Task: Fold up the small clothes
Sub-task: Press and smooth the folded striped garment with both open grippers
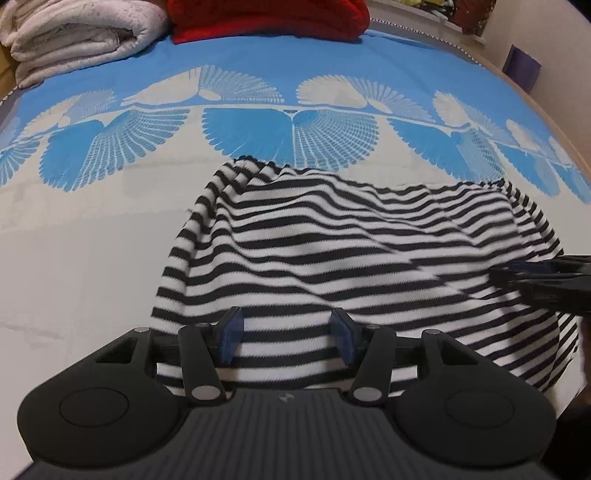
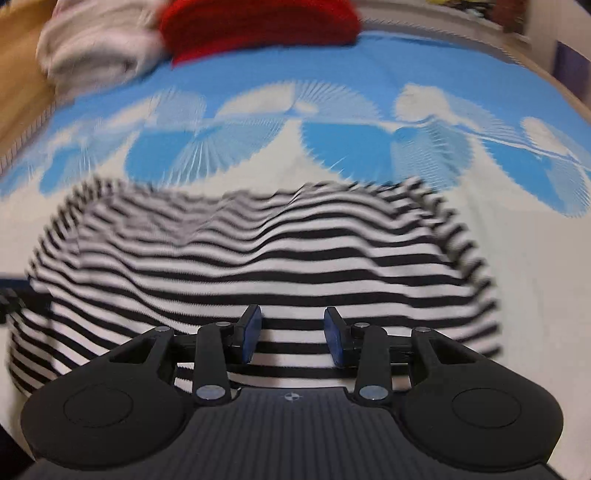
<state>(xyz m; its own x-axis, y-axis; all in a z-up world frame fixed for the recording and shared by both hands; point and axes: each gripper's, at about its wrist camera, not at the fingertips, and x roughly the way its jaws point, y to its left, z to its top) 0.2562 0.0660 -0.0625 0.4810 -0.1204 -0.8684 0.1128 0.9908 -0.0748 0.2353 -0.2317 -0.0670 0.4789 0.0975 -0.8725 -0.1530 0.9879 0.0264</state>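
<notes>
Bedspread [image 1: 92, 258], white in the near part with blue fan-shaped motifs and a solid blue band farther back, covers the whole work surface. At the far edge sit a folded off-white blanket [image 1: 74, 37] and a red knitted item [image 1: 269, 18], touching side by side.

Left wrist view: striped garment [image 1: 332, 240], black and white, lies rumpled on the white part of the bedspread, its far edge reaching the blue motifs. Left gripper [image 1: 287, 338] hangs over the garment's near edge, jaws parted to a moderate gap. Blue pads [image 1: 231, 339] are clear of the cloth; striped fabric shows through the gap, nothing pinched. At the right edge of this view, dark parts of the right gripper [image 1: 546, 280] reach in over the garment's right side. Whether those parts touch the cloth cannot be told.

Right wrist view: picture is motion-blurred. Striped garment [image 2: 258, 251] fills the middle, with the bedspread [image 2: 535, 277] around it. Right gripper [image 2: 292, 339] is over the near hem, jaws partly apart, somewhat narrower than the left. Its blue pads [image 2: 251, 341] hold nothing; stripes are visible between them. Blanket [image 2: 92, 55] and red item [image 2: 258, 26] are in the background, blurred.
</notes>
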